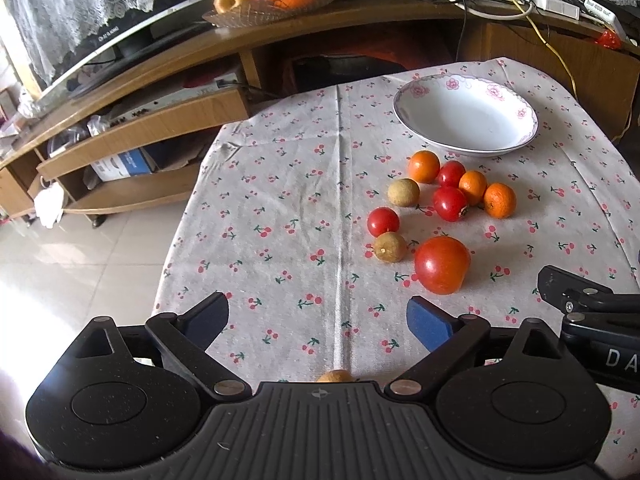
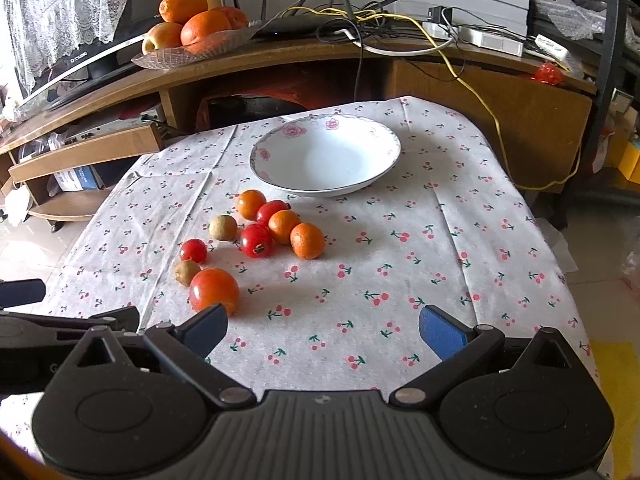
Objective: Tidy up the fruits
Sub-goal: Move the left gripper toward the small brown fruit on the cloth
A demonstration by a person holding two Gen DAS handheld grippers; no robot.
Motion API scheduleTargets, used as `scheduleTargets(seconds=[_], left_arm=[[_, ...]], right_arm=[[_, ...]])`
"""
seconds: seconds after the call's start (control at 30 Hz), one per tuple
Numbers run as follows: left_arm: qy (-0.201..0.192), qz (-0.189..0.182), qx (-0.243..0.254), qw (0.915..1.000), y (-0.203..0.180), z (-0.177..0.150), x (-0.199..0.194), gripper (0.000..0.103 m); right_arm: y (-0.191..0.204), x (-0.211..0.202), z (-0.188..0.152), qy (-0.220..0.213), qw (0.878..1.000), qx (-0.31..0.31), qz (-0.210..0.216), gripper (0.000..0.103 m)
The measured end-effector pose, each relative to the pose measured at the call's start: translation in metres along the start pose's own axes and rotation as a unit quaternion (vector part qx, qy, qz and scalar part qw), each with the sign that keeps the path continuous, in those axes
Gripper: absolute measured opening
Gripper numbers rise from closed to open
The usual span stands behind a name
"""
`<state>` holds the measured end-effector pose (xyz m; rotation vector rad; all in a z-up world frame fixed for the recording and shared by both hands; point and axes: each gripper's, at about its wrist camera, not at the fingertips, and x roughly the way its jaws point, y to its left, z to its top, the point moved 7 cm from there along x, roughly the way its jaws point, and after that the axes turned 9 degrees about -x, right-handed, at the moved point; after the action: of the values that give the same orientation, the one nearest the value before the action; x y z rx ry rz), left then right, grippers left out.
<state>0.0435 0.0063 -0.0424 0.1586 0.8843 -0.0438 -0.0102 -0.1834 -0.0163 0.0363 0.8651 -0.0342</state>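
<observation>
Ahead, fruits [image 2: 256, 240] beyond right tool [image 2: 323, 330].

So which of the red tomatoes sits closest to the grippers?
The large tomato, far bigger than the three small red ones and nearest the table's front.

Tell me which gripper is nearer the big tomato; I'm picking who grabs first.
Right, by a little. The right gripper has its left finger almost at the big tomato. The left gripper sits back from it, tomato ahead of its right finger.
</observation>
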Motion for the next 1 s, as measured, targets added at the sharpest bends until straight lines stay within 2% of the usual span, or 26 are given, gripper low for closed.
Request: scheduleTargets(seconds=[0.4, 1.0], left_arm=[[-0.001, 0.008, 0.003, 1.0000, 0.003, 0.003, 0.002, 0.093], [0.002, 0.011, 0.006, 0.9999, 0.017, -0.003, -0.003, 0.092]], right_arm=[[0.006, 0.008, 0.002, 0.006, 1.000, 0.002, 0.015, 0.102], [0.021, 0.007, 0.000, 0.012, 0.999, -0.014, 0.041, 0.101]])
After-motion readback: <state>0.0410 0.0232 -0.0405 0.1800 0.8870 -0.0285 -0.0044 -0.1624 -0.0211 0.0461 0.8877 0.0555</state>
